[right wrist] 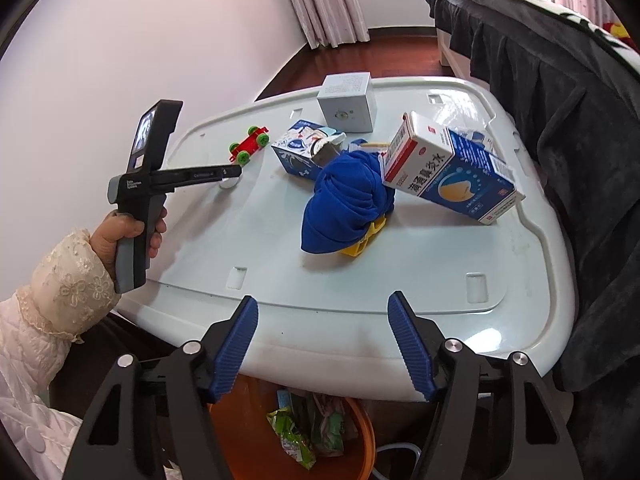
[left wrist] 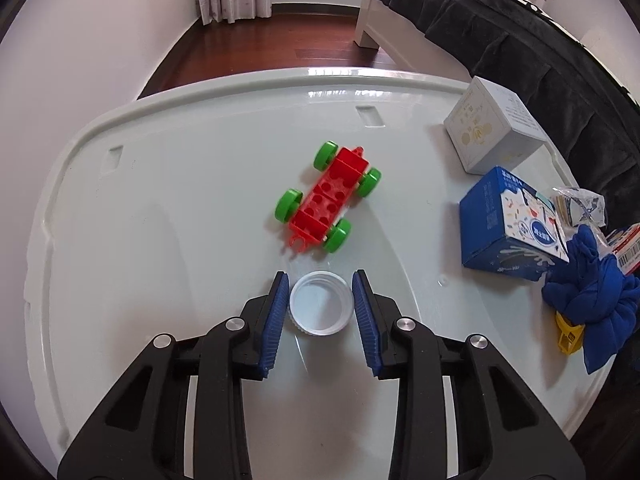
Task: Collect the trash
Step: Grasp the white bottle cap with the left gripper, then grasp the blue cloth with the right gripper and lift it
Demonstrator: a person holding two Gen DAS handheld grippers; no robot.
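The pale table top (left wrist: 160, 184) is carrying everything here, and beneath its near edge the orange bin (right wrist: 362, 436) is waiting with wrappers already inside. Among the bigger pieces, the tilted medicine carton (right wrist: 452, 172) is leaning on the blue cloth (right wrist: 344, 204), while the blue milk box (left wrist: 504, 224) and the white box (left wrist: 492, 132) are sitting along the far side; all look light, hollow and easily crushed, best taken across their flat faces. The red toy car (left wrist: 328, 200) is standing just beyond the left gripper (left wrist: 320, 306), and is probably not trash. Smallest is the white bottle cap (left wrist: 322, 304), lying open side up on the table between the blue pads (left wrist: 276, 320), which are flanking its ribbed rim very closely, seemingly without pressing yet. It is looking light, stiff and smooth, so squeezing across the ribbed side wall should be holding best. The right gripper (right wrist: 326, 344) is hanging open and empty over the near table edge.
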